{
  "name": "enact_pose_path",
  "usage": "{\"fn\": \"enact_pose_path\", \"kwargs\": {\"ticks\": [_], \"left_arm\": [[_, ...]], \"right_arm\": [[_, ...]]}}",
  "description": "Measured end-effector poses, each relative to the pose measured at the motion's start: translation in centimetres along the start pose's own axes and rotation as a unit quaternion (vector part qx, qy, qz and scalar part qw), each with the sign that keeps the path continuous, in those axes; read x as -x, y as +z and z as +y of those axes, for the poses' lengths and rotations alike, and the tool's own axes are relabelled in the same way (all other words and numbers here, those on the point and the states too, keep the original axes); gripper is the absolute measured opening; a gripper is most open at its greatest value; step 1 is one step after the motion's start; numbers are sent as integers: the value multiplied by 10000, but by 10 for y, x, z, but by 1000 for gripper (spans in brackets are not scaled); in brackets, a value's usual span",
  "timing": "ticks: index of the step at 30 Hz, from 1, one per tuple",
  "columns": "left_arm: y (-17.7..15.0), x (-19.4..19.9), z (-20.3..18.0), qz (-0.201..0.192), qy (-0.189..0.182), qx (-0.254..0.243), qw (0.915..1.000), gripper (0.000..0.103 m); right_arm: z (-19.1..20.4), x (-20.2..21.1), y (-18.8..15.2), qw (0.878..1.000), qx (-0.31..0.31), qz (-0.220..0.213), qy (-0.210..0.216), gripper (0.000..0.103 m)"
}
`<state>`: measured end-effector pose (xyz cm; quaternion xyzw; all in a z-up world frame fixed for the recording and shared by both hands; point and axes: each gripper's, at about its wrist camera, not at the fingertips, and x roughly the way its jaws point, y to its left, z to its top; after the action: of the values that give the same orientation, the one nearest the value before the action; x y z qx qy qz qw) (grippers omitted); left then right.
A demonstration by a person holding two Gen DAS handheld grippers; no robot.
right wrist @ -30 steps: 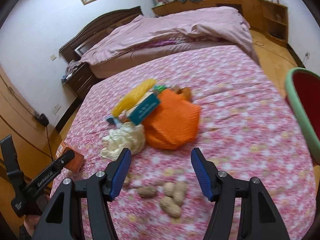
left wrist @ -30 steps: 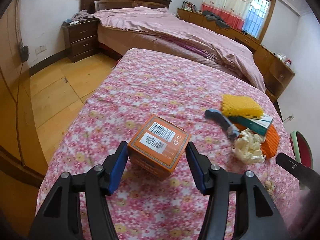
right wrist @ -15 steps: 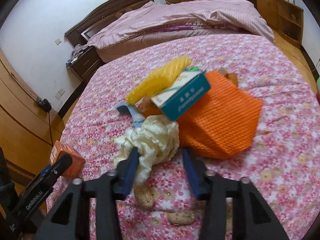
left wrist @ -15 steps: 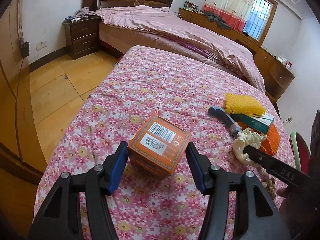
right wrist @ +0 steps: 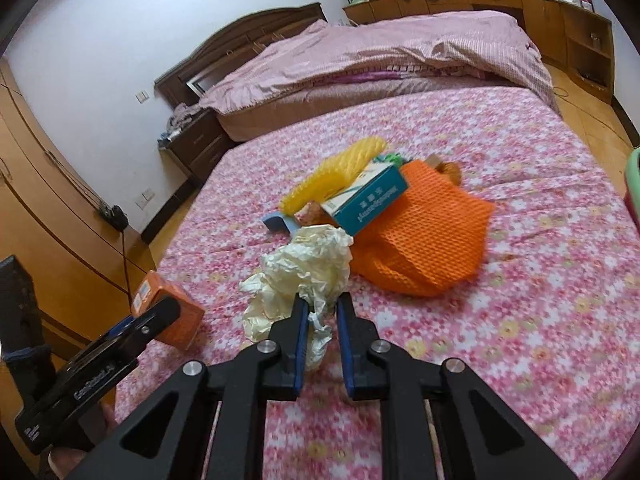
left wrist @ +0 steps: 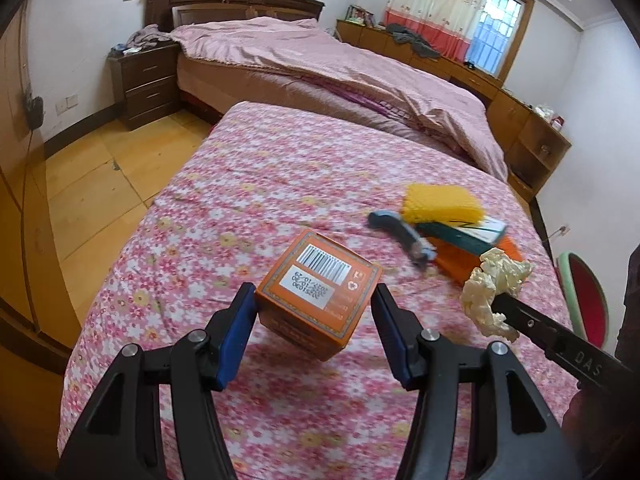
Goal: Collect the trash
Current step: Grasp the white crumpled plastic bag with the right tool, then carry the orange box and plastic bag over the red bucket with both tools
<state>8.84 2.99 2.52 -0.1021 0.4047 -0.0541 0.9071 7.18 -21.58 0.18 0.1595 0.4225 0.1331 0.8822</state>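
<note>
An orange carton with a barcode (left wrist: 318,292) sits between the blue pads of my left gripper (left wrist: 314,320), gripped and tilted just above the floral bed cover (left wrist: 260,184). The right wrist view shows the same carton (right wrist: 168,312) at the lower left. My right gripper (right wrist: 322,312) is closing its jaws on a crumpled cream paper wad (right wrist: 304,268), and the pads pinch its near edge. In the left wrist view that wad (left wrist: 494,288) hangs at the tip of the right gripper (left wrist: 500,308), clear of the cover.
Behind the wad lies a pile: a yellow foam net (right wrist: 336,172), a teal box (right wrist: 368,200), an orange foam net (right wrist: 432,240) and a blue object (right wrist: 276,222). A green-rimmed red bin (left wrist: 584,296) stands at the right. A second bed (left wrist: 320,68) and nightstand (left wrist: 144,80) lie beyond.
My right gripper moved forward from over the peanuts to the paper wad, narrowed its jaws around it and raised it. The left gripper kept the orange carton and rose slightly.
</note>
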Motion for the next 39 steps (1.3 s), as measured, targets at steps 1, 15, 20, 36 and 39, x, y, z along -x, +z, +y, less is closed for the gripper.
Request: {"fn": "enact_pose_path", "kwargs": {"ticks": [1,15,20,36,39], "left_arm": [[0,1,-3,-1,-33,-27,10000,59],[-1,13,-86,161,-779,-642,9948,59],[1,12,-122,190,-1016,-932,9903,59],[-2,-7,-260,392,-1733,-1906,9655,59],[-4,-14,-283,450,-1828,-2086,9597,59]], "right_arm": [[-2,5,0,10000,-23,-44,13,16],[-64,90,-9,9941,-649,-803,-331,16],[-95,116,-11,9885,-918,-1042,-602,16],[-206,180,-13,9574,-1879,-1611,-1485,16],[-229,190,-16,9498,-2073,-1670,-1643,17]]}}
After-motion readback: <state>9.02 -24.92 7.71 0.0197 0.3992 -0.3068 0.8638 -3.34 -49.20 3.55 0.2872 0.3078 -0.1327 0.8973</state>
